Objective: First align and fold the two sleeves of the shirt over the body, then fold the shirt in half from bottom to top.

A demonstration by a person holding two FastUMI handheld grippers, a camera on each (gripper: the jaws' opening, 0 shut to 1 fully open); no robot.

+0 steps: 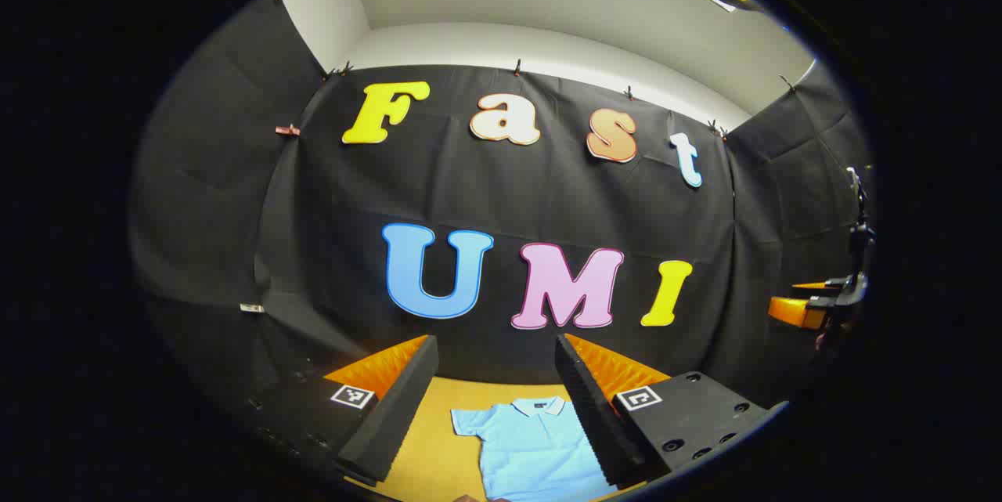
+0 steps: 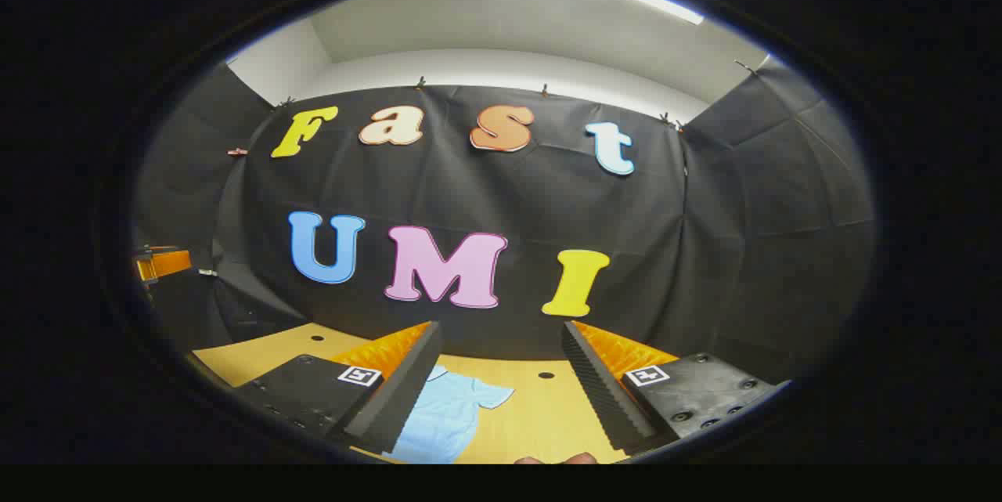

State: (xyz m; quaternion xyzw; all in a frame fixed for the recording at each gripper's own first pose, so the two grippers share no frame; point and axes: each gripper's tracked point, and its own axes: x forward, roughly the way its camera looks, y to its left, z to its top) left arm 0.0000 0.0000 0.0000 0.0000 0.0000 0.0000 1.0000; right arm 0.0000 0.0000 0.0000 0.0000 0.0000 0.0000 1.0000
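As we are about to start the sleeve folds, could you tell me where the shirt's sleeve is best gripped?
Pinch the sleeve's cuff edge on the shirt, coming in from the outer side: it lies flat and spread on the table, so probably only that free edge can be lifted.

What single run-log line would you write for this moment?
stage: before first fold | shirt: flat on table, sleeves unfolded | left gripper: open, above shirt | right gripper: open, holding nothing

Light blue short-sleeved shirt (image 1: 532,447) with white-trimmed collar (image 1: 540,406) lies flat and unfolded on the yellow surface (image 2: 540,416), collar toward the far wall, sleeves spread out sideways.
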